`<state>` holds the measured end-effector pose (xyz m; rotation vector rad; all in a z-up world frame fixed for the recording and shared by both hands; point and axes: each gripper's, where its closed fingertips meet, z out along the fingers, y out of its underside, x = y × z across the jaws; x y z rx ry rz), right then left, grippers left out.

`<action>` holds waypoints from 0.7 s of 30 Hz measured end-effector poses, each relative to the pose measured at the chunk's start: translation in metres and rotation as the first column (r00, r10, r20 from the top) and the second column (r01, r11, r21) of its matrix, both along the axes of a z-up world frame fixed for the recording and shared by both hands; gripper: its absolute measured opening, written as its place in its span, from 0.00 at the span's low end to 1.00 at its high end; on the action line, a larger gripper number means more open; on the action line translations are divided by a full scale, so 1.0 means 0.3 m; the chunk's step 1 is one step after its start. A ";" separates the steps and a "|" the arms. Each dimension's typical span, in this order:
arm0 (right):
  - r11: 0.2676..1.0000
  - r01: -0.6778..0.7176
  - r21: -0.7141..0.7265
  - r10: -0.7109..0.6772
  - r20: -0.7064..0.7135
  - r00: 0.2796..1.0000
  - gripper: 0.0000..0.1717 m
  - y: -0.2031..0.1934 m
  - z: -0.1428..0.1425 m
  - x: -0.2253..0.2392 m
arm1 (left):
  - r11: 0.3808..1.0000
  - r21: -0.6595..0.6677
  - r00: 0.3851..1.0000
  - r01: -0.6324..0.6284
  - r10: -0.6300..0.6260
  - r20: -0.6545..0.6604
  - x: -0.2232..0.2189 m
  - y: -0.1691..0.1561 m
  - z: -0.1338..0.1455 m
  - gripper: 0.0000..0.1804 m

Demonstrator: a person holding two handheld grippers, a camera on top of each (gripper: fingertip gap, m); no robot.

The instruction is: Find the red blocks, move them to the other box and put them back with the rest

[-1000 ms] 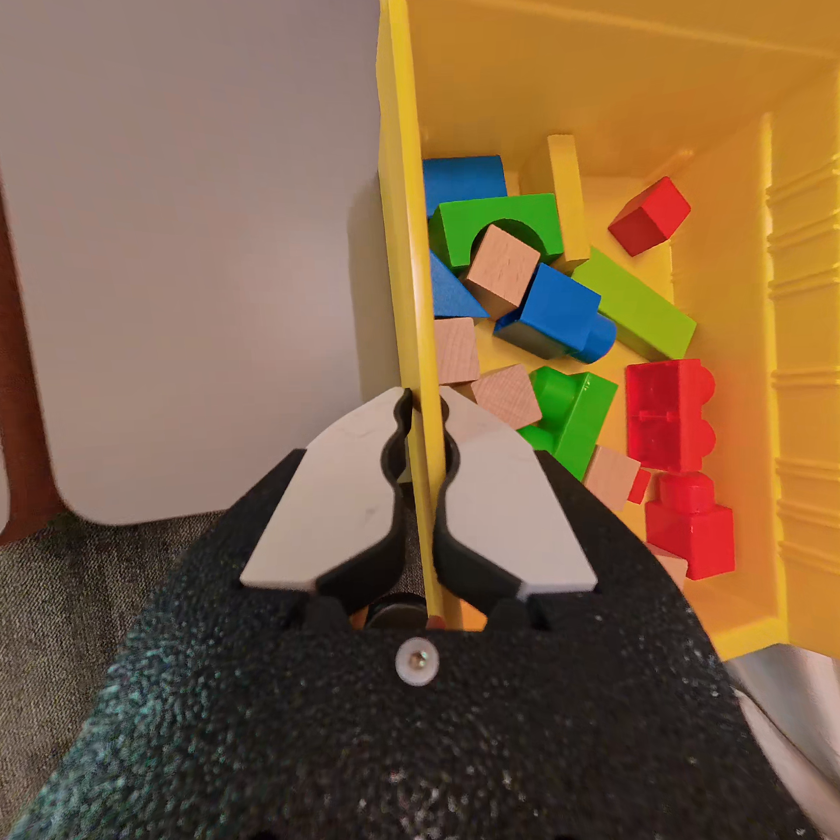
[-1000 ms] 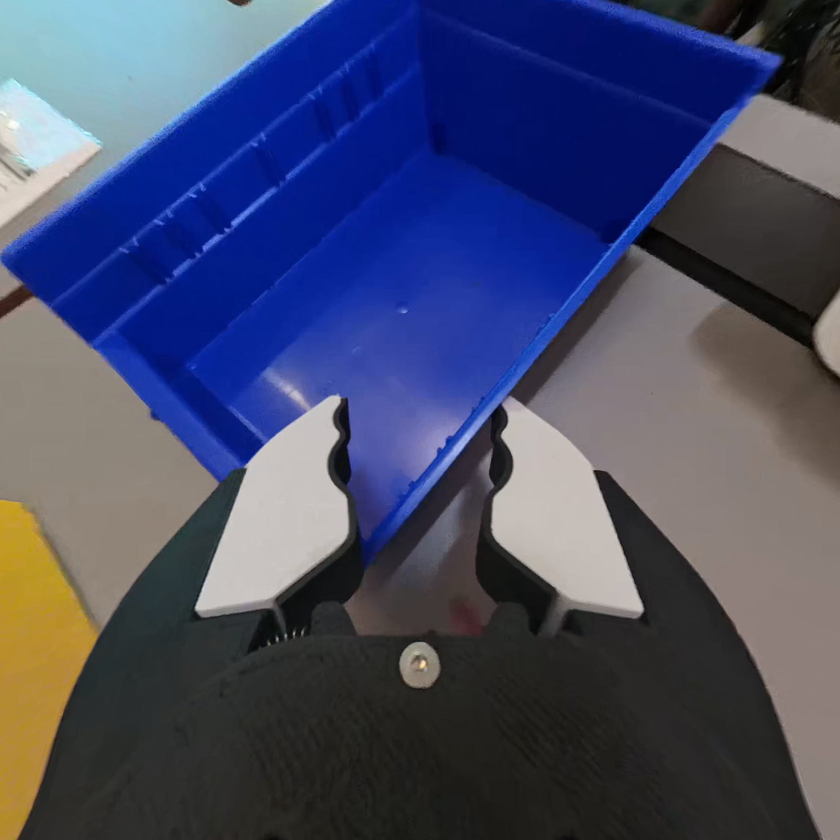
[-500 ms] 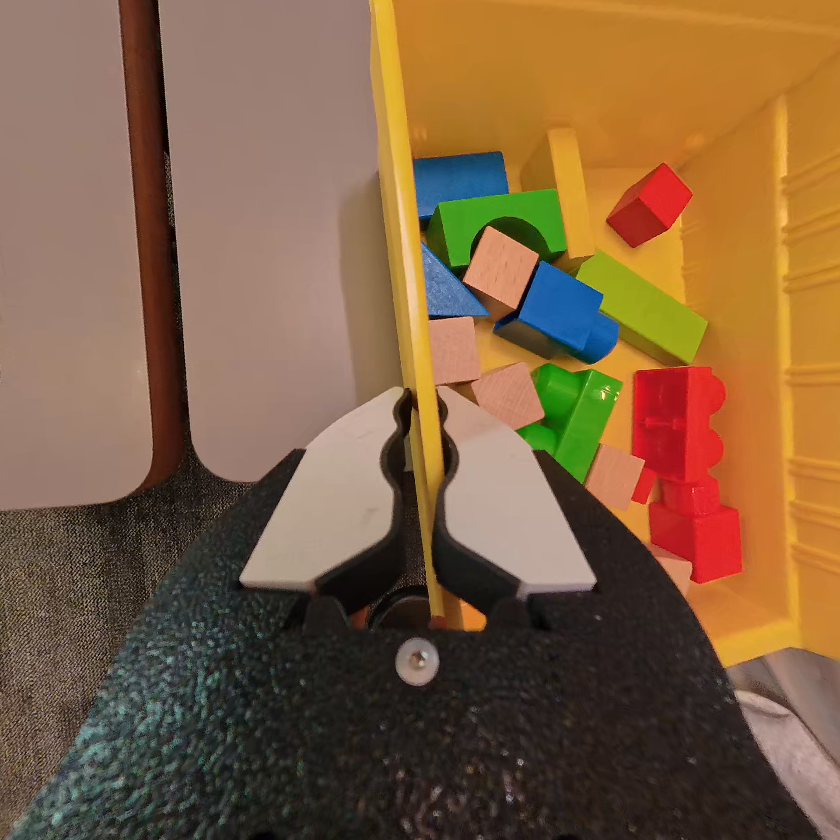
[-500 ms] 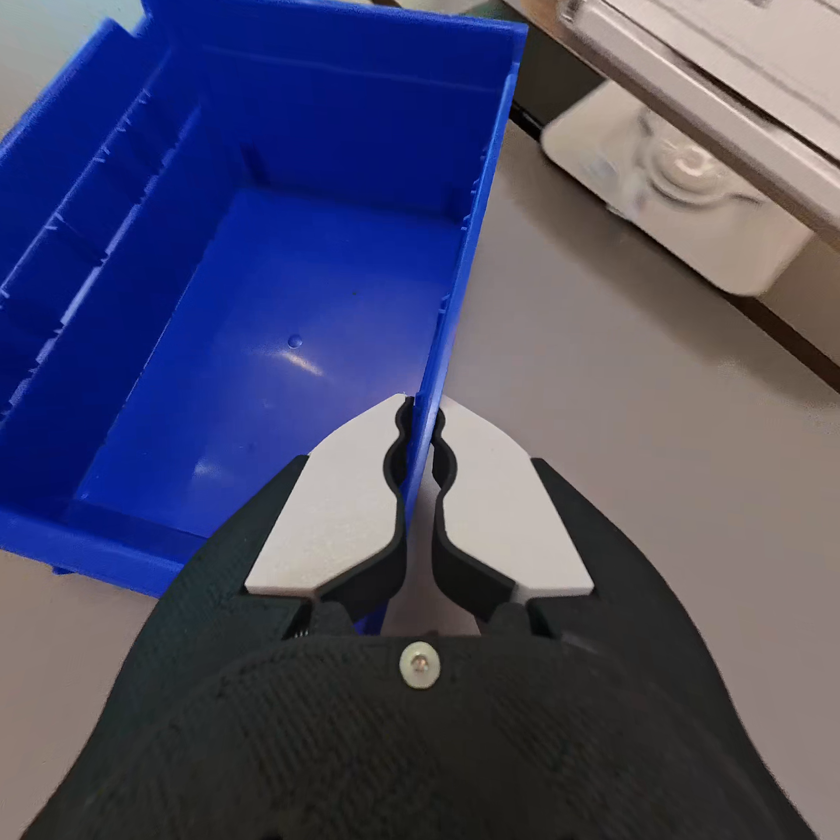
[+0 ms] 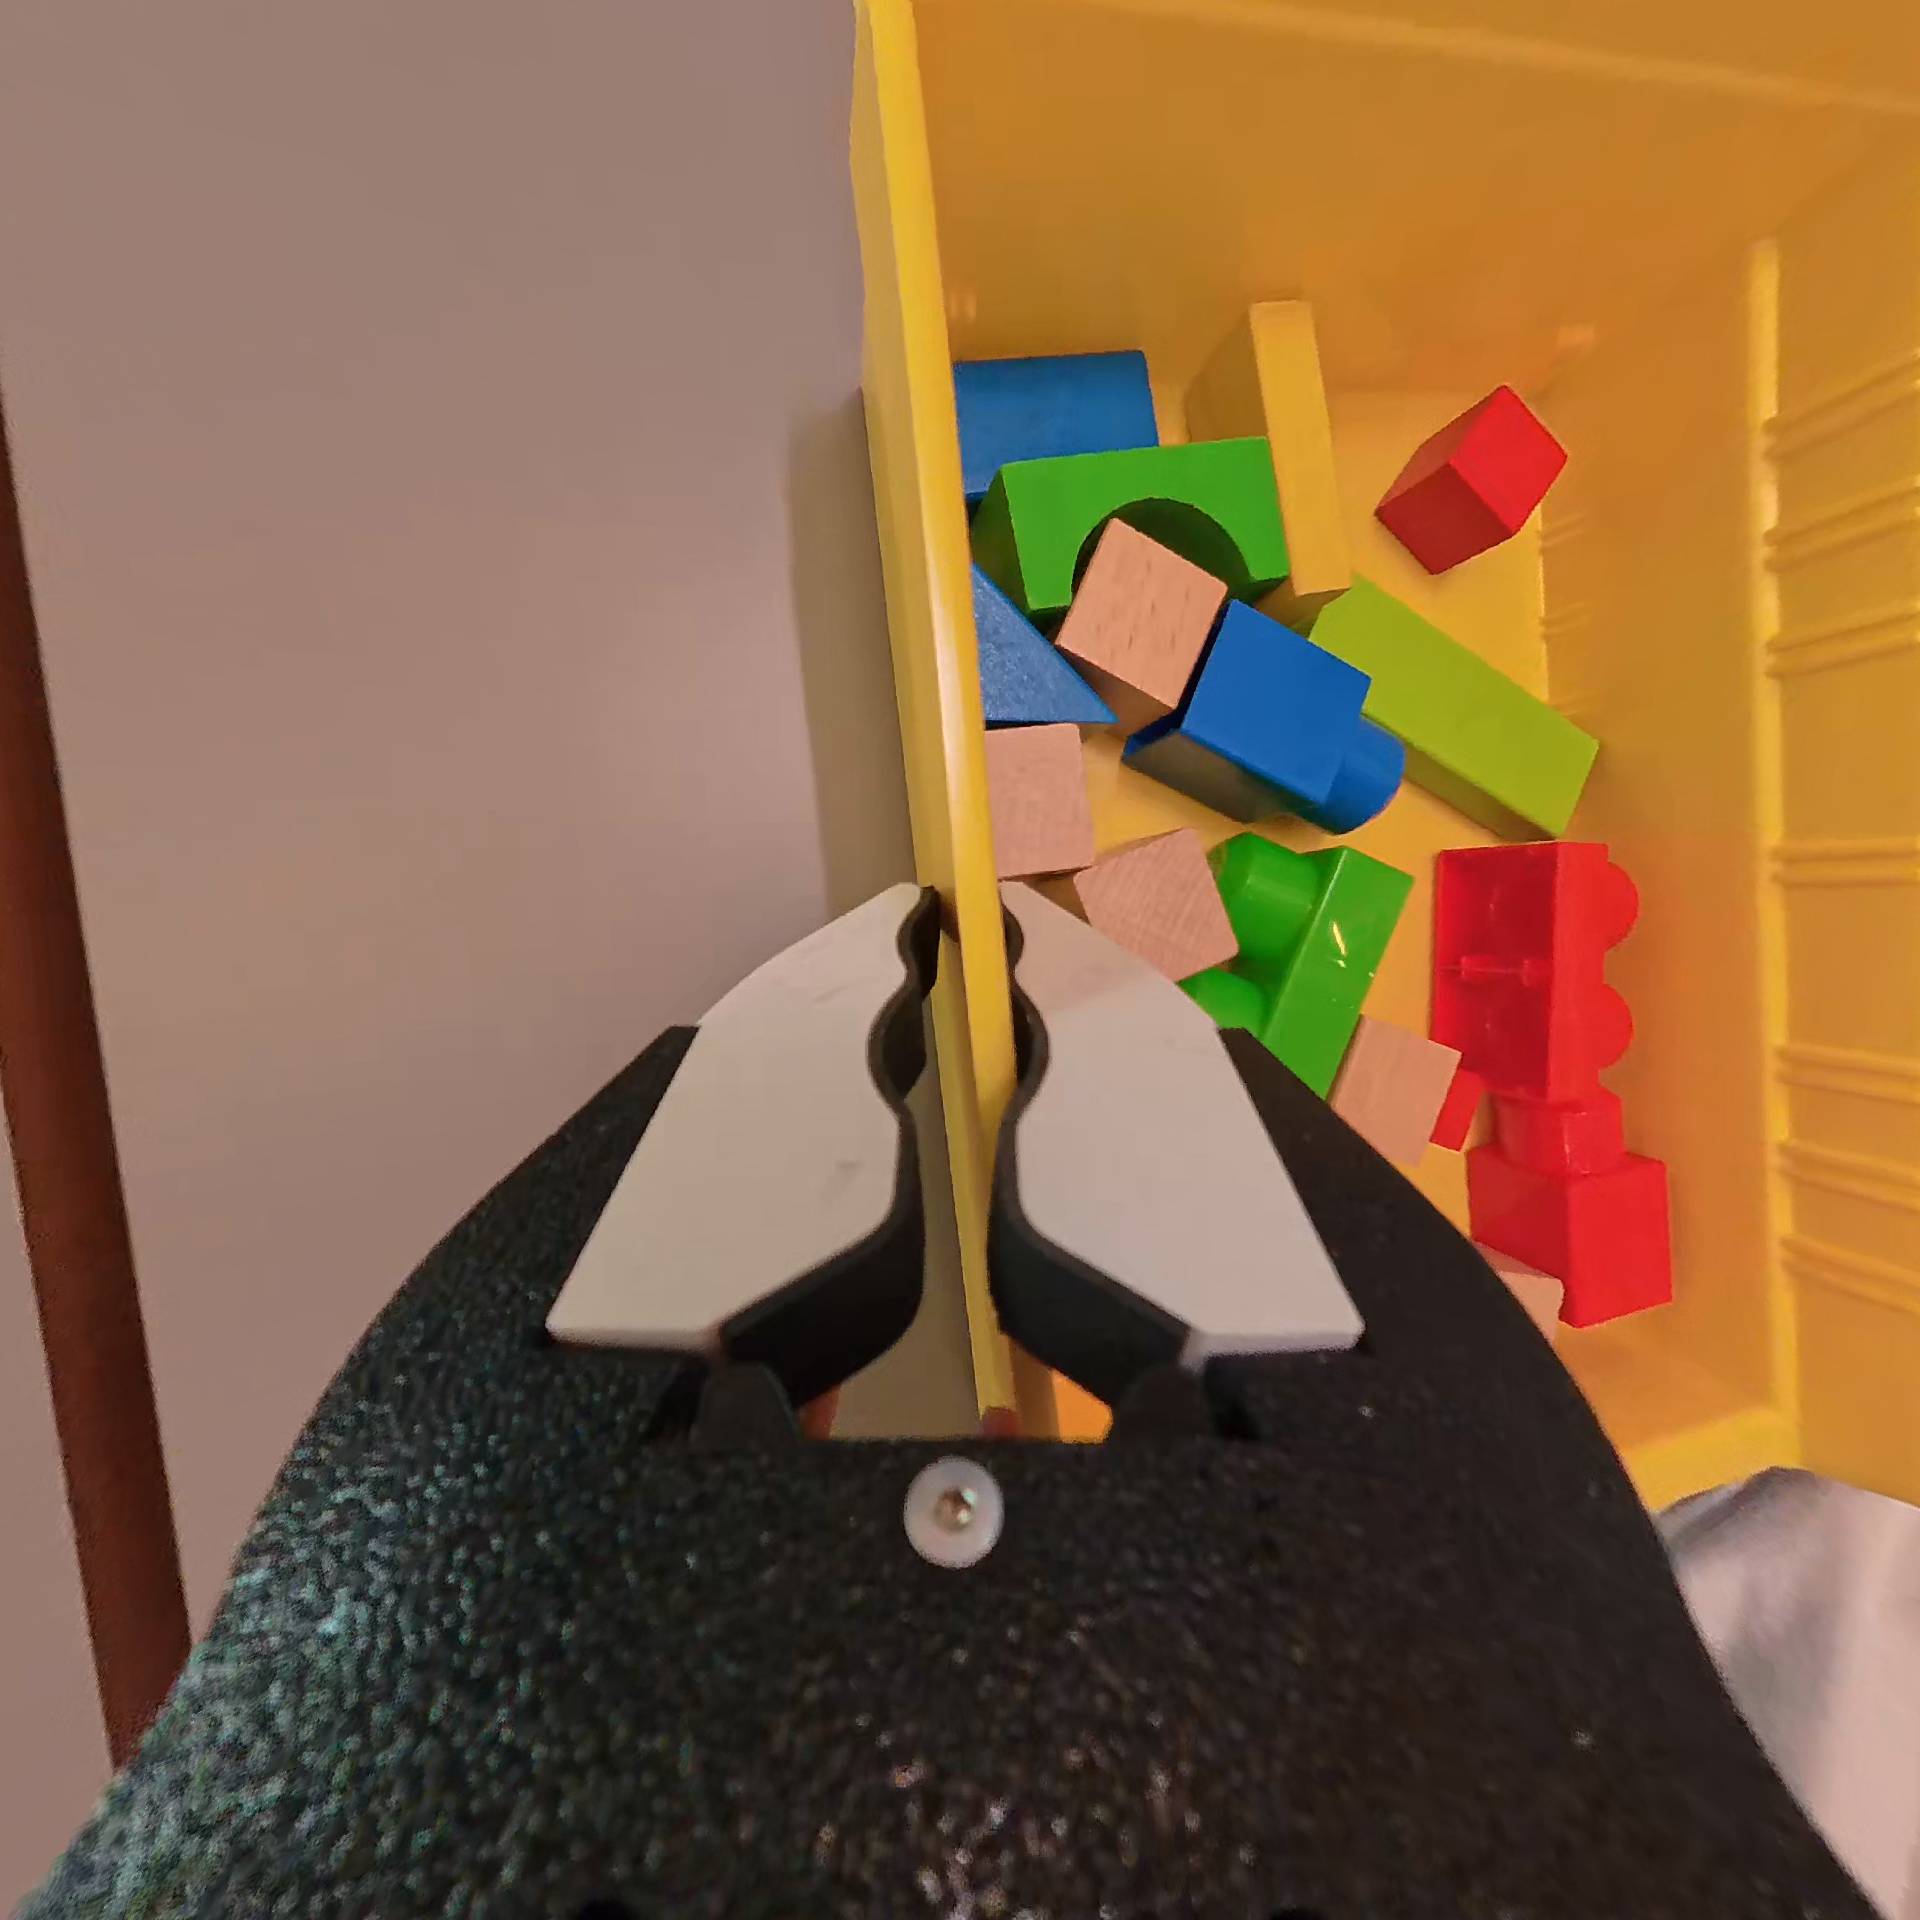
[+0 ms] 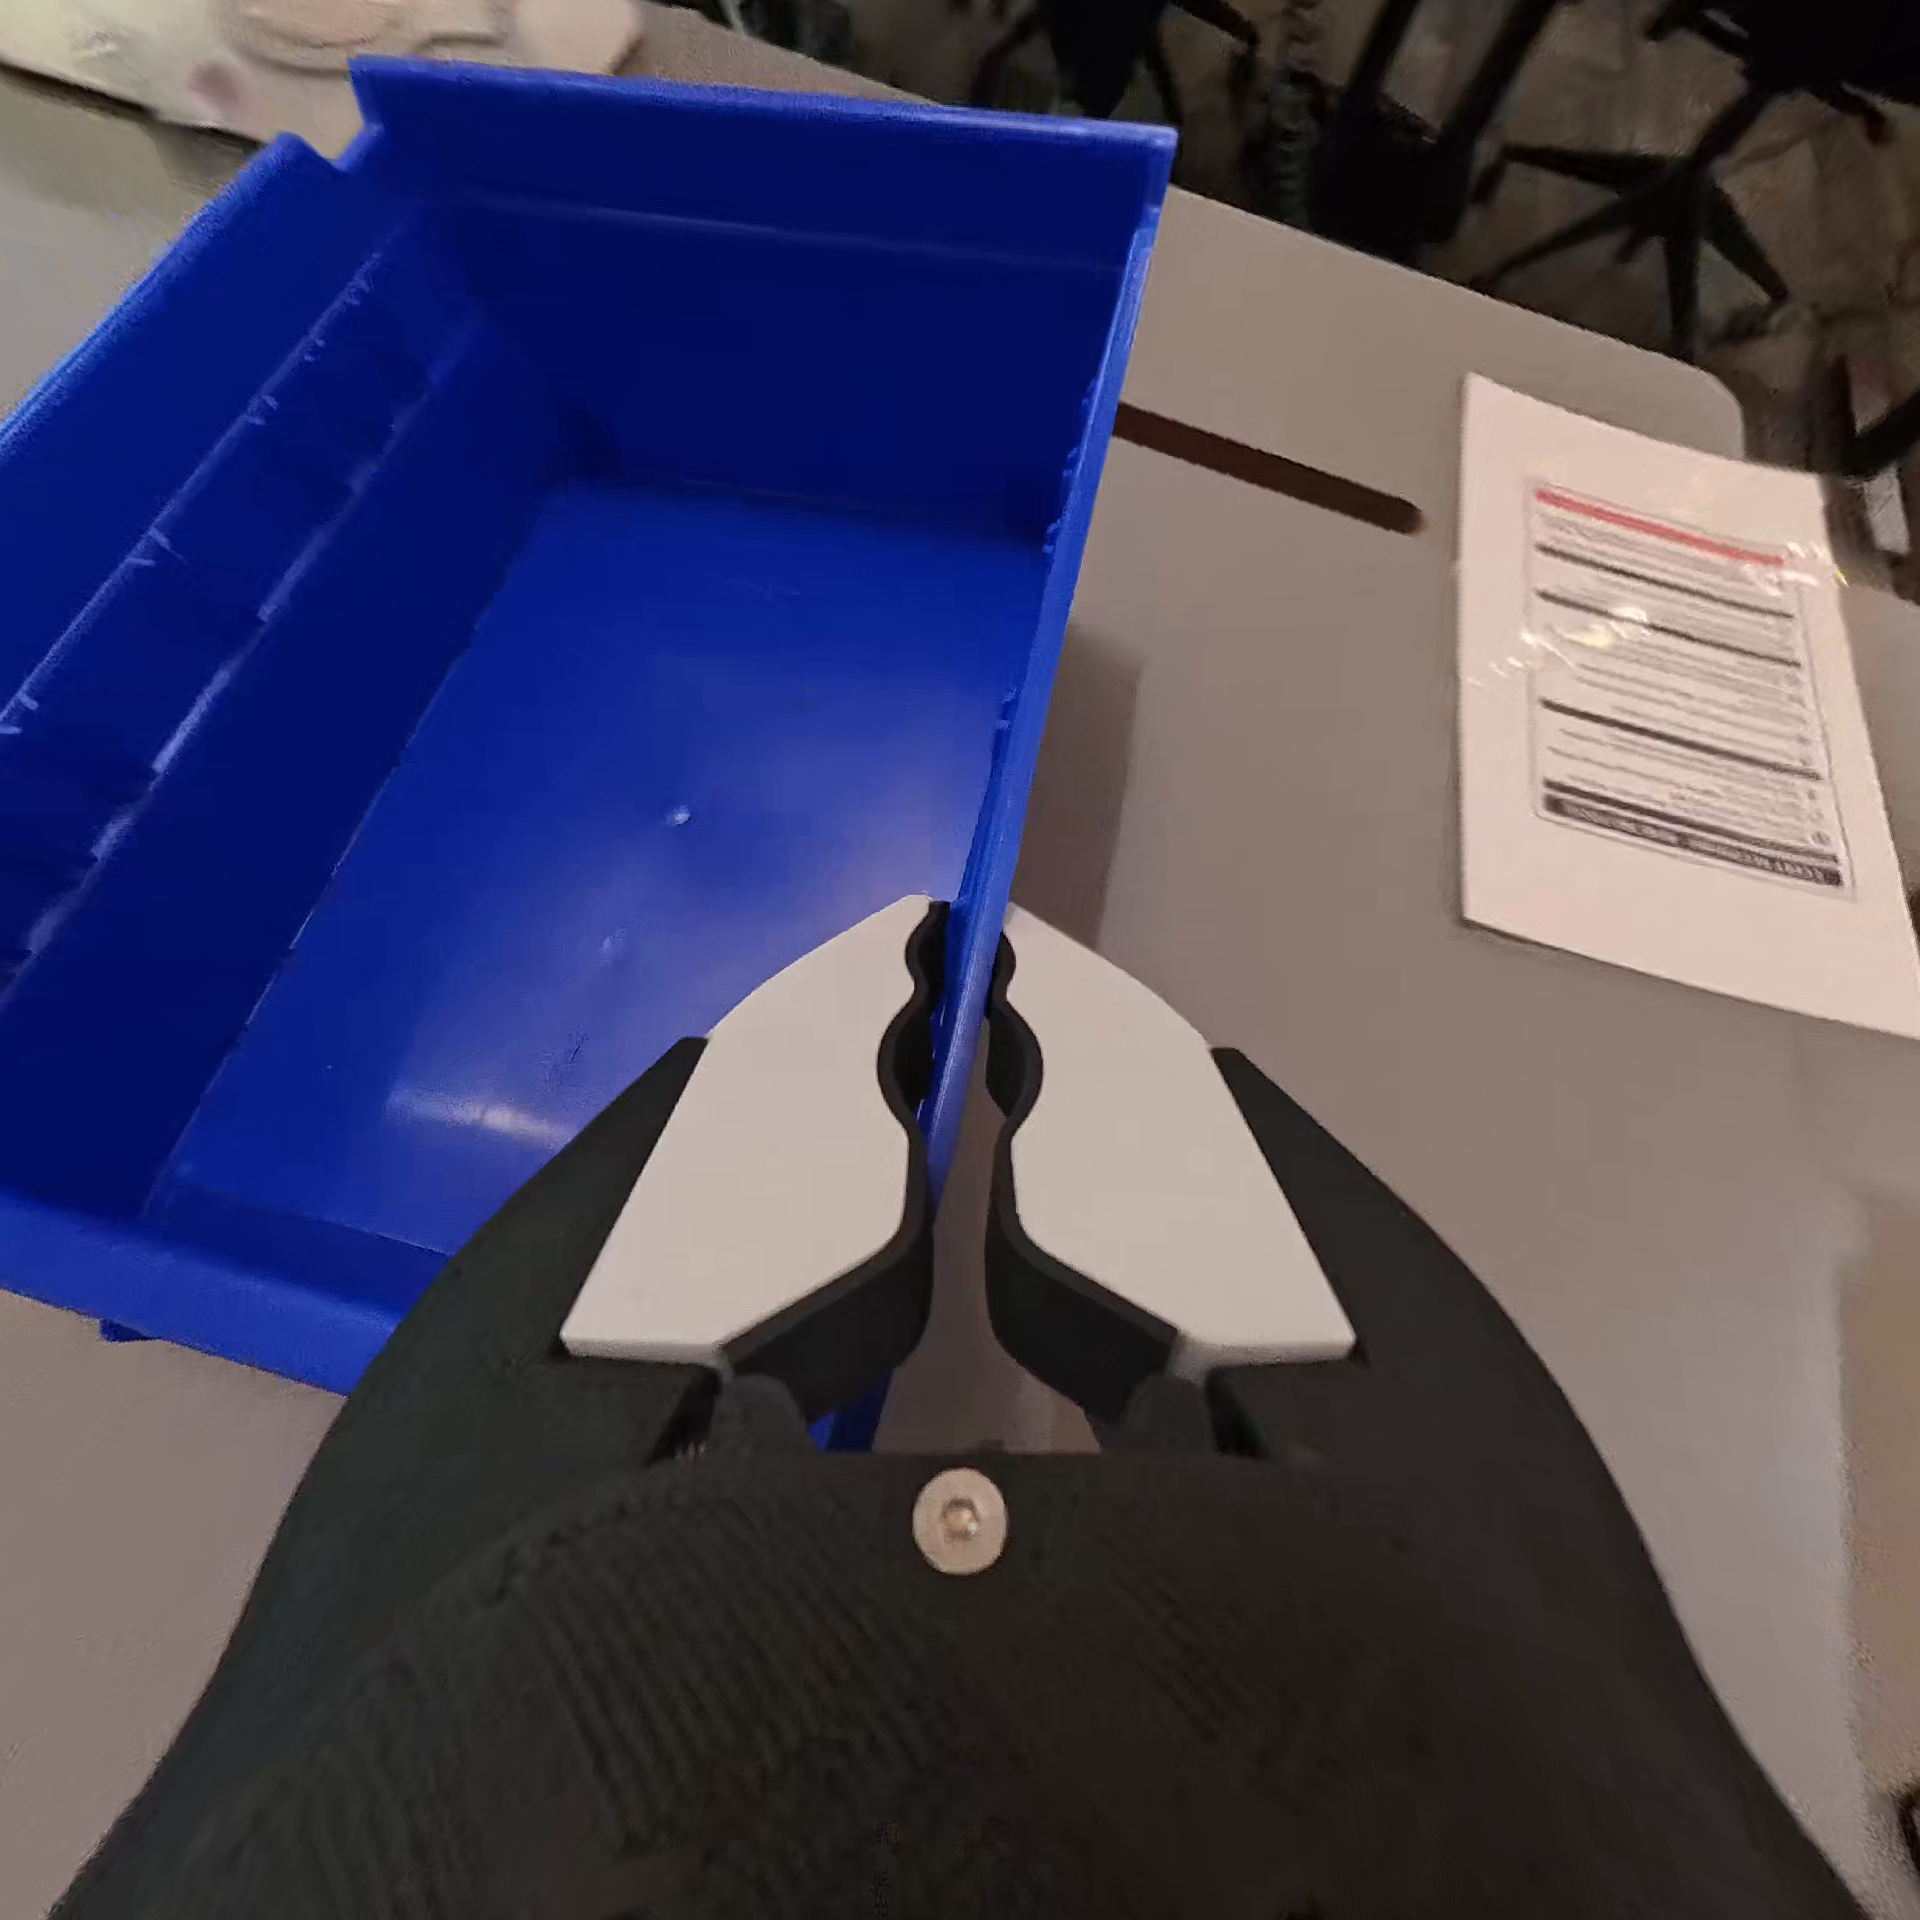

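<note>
A grey table [image 6: 1299, 1039] is carrying both boxes, with a printed sheet [image 6: 1662, 707] lying off to the right and dark chair legs showing at the far edge. Nearest the camera, the left gripper [image 5: 971, 914] is clamping its pads on the side wall of the yellow box [image 5: 914, 520], while the right gripper [image 6: 971, 920] is pinching the side wall of the blue box [image 6: 1039, 675] in the same way. Beyond the left fingers, mixed blocks are lying on the yellow box's floor: the red plastic bricks [image 5: 1527, 966] close in, green, blue and plain wood pieces between, and a red cube [image 5: 1470, 488] farthest back. The blue box is showing nothing inside. Judging by this, the sorting is not yet begun; every red block is awaiting transfer and return.
</note>
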<state>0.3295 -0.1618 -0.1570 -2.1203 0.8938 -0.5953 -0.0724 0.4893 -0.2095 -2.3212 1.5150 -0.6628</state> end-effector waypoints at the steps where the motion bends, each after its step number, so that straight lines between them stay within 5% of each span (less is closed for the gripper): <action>1: 1.000 0.020 0.009 -0.020 -0.010 1.000 0.03 -0.036 -0.008 0.036 | 1.000 0.001 1.000 0.002 -0.002 -0.001 0.045 0.010 -0.001 0.04; 11: 0.980 0.191 0.047 -0.188 -0.066 0.980 0.03 -0.298 -0.047 0.344 | 0.999 0.023 0.999 -0.037 0.037 -0.010 0.414 0.173 -0.006 0.04; 21: 0.973 0.211 0.093 -0.204 -0.079 0.976 0.03 -0.302 -0.096 0.433 | 0.998 0.054 0.999 -0.038 0.038 0.005 0.627 0.314 -0.013 0.04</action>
